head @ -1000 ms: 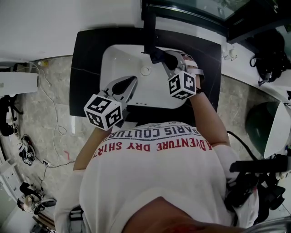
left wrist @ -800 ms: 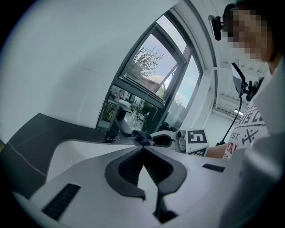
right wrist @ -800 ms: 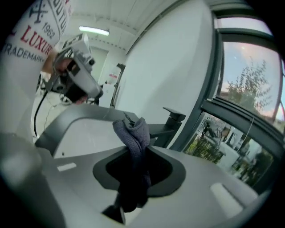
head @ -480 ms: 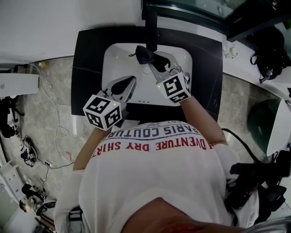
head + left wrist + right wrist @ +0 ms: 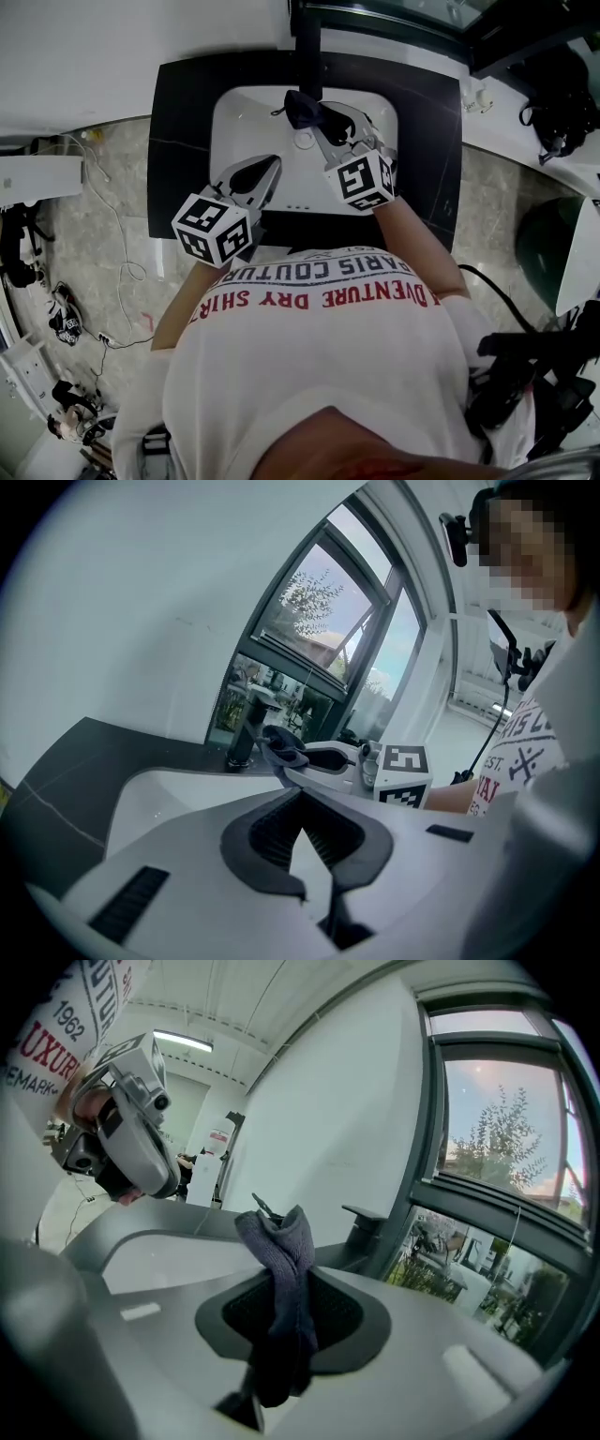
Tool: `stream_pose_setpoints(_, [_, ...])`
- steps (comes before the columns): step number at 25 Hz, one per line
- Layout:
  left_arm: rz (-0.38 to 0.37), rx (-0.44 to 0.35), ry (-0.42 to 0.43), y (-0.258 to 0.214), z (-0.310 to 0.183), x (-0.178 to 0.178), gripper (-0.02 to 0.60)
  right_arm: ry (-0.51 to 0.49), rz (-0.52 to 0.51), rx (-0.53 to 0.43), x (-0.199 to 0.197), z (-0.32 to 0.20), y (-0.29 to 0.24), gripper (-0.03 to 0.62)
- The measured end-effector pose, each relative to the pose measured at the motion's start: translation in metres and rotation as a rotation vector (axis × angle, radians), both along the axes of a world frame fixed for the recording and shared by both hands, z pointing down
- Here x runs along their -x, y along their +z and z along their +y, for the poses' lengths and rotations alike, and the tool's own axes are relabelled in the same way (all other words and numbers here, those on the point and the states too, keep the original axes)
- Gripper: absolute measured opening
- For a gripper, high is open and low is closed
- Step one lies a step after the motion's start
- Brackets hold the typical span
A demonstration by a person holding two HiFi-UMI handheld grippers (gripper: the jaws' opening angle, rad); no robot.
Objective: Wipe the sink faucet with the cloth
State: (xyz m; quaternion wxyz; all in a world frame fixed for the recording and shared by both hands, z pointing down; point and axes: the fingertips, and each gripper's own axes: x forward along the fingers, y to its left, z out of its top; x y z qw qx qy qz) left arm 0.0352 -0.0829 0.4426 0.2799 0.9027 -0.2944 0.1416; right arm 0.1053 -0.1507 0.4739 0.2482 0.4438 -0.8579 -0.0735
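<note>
grey cloth (image 5: 281,1260) — pinched between the right gripper's (image 5: 286,1321) fingers (image 5: 349,1321).

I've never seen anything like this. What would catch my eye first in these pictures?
Probably the dark cloth pinched in the right tongs, held over the white sink close to the black faucet. Next, the black-and-white marker cube on the left tongs, which hang shut and empty over the sink's near side.
</note>
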Motion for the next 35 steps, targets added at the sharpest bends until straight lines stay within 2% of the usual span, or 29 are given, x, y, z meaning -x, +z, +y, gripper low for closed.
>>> stream_pose_setpoints(4, [0.007, -0.007, 0.032, -0.003, -0.004, -0.019, 0.002, 0.045, -0.045, 0.013, -0.026, -0.002, 0.002, 0.077])
stream_pose_setpoints(8, [0.007, -0.008, 0.048, -0.003, -0.007, -0.030, 0.002, 0.042, -0.126, 0.018, -0.038, -0.003, -0.005, 0.077])
stream_pose_setpoints(13, [0.003, 0.000, 0.045, -0.001, -0.012, -0.036, 0.002, 0.070, -0.428, 0.058, -0.051, -0.002, -0.021, 0.077])
stream_pose_setpoints(15, [-0.001, 0.006, 0.039, 0.002, -0.014, -0.035, 0.002, 0.087, -0.505, 0.057, -0.055, -0.004, -0.026, 0.077])
stream_pose_setpoints(23, [-0.016, 0.036, 0.014, 0.018, -0.026, -0.033, 0.002, 0.099, -0.620, 0.102, -0.046, -0.028, -0.012, 0.077])
stream_pose_setpoints(35, [-0.059, 0.047, -0.060, 0.034, -0.047, -0.016, 0.002, 0.157, -0.675, 0.083, -0.057, -0.099, -0.014, 0.077])
